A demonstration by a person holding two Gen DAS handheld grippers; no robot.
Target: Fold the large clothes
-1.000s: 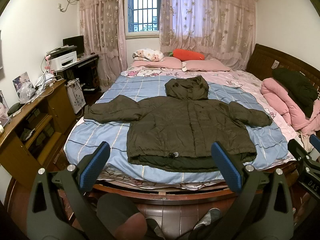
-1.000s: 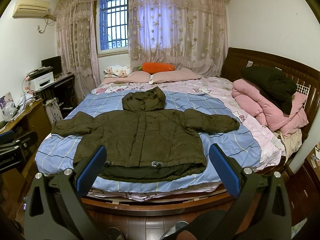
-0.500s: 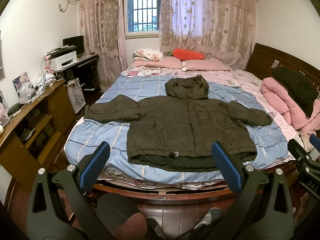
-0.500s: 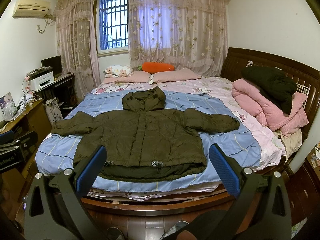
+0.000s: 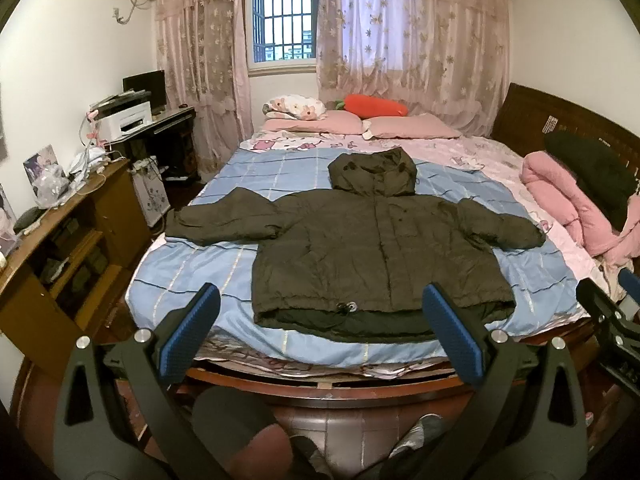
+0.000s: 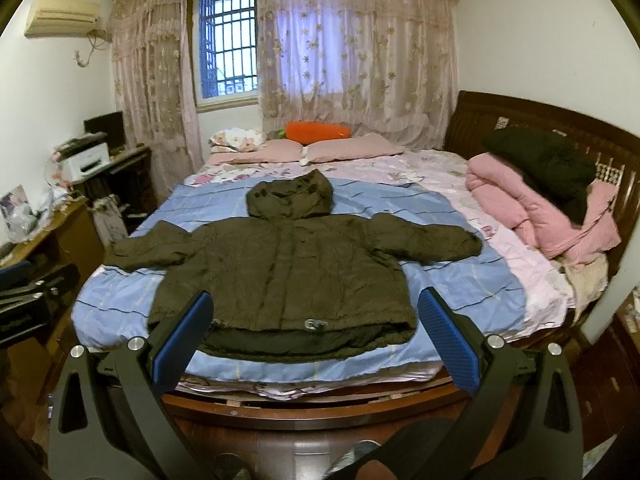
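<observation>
While the olive jacket (image 5: 376, 256) is spread flat at the foot edge of the bed (image 5: 192, 276), hem nearest and hood farthest, sleeves stretched toward either side edge, both the left claw (image 5: 320, 330) and right claw (image 6: 312, 332) are held wide open, empty, short of the hem.

I see a dark olive-green hooded puffer jacket (image 5: 372, 256) (image 6: 280, 268) lying flat, front up, on the blue checked bedspread (image 5: 192, 280) near the foot edge of the bed. Its sleeves spread out towards the two side edges, the hood points to the pillow end, and the darker lining shows along the hem, where a drawcord toggle sits.
</observation>
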